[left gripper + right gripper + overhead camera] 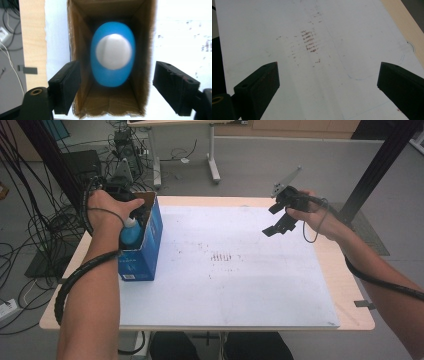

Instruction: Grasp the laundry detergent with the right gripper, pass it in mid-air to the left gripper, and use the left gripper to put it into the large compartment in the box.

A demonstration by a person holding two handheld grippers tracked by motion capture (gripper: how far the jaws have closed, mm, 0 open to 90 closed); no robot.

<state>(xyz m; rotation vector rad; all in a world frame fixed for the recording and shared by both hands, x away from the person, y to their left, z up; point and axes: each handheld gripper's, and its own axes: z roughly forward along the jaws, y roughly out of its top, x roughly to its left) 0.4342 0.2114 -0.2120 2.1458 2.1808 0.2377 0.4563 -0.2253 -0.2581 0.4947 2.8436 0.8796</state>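
The blue bottle [113,53] stood upright inside the open cardboard box [148,245] at the table's [345,285] left edge, white cap up. The left gripper [116,87] hung above the box, jaws apart and touching nothing, apparently having let go. The right gripper [328,87] waited open over the white sheet [240,280].

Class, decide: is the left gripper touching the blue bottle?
Apart. The left gripper view shows the left gripper open, its pads wide of the blue bottle in the box.
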